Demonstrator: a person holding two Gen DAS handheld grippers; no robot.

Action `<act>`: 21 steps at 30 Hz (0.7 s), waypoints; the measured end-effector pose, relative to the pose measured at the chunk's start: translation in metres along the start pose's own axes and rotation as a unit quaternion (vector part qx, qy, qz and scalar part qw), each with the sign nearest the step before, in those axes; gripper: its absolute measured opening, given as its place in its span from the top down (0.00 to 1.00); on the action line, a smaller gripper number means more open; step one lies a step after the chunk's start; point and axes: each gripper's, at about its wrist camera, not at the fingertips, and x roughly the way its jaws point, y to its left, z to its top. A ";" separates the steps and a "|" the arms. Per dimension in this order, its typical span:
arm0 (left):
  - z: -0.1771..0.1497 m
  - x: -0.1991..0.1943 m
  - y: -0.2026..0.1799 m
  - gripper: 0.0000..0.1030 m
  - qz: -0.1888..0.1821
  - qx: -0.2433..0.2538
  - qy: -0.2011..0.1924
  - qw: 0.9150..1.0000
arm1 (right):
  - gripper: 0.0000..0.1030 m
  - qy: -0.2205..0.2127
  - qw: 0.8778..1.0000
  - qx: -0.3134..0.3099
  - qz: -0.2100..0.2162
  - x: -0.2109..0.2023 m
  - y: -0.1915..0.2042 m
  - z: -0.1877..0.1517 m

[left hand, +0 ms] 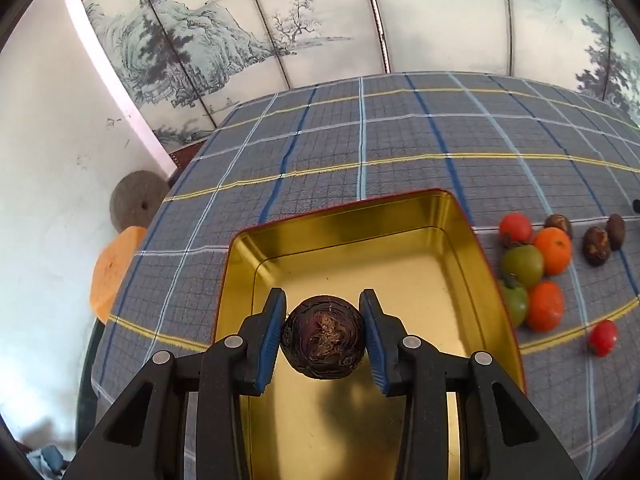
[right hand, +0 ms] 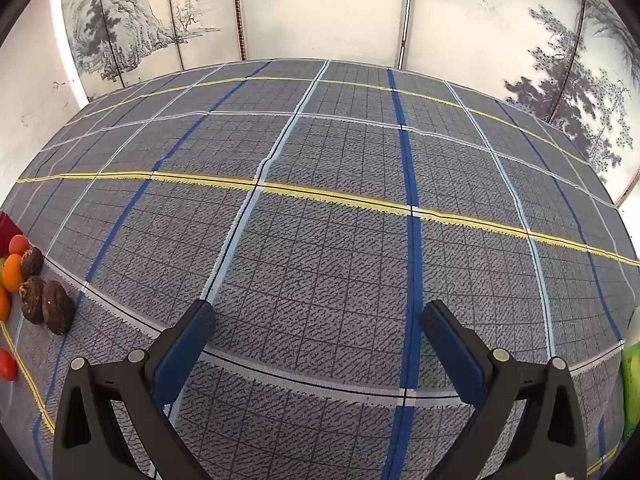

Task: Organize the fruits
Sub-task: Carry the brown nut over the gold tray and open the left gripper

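Note:
My left gripper [left hand: 323,300] is shut on a dark brown water chestnut [left hand: 323,337] and holds it over the near part of a gold tin tray [left hand: 340,232]. The tray's bottom shows bare. To the tray's right lies a pile of fruit: red tomatoes [left hand: 515,229], green tomatoes [left hand: 522,266], oranges [left hand: 553,250] and several brown water chestnuts [left hand: 596,246]. My right gripper [right hand: 318,312] is open and empty above the plaid cloth. The pile shows at the far left in the right wrist view, with brown chestnuts [right hand: 56,307] nearest.
A grey, blue and yellow plaid cloth [left hand: 400,140] covers the table. A painted folding screen [left hand: 320,20] stands behind it. An orange stool [left hand: 114,268] and a round grey stone [left hand: 136,200] sit left of the table. A green object [right hand: 632,384] shows at the right edge.

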 end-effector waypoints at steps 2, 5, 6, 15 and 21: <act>0.003 0.007 0.002 0.62 -0.007 -0.003 0.010 1.000 | 0.00 0.001 1.000 0.000 -0.001 0.000 0.000 0.000; 0.009 0.016 0.006 0.61 -0.009 -0.008 0.015 1.000 | 0.00 0.002 1.000 -0.001 -0.001 0.000 0.000 0.000; 0.009 0.018 0.007 0.61 -0.009 -0.009 0.022 1.000 | 0.00 0.002 1.000 0.000 -0.001 0.000 0.000 0.000; 0.019 0.029 0.018 0.61 0.002 -0.016 0.021 1.000 | 0.00 0.005 1.000 -0.001 -0.001 0.001 -0.001 0.000; 0.024 0.031 0.019 0.61 0.018 -0.008 0.017 1.000 | 0.00 0.006 1.000 -0.001 -0.001 0.001 -0.001 0.000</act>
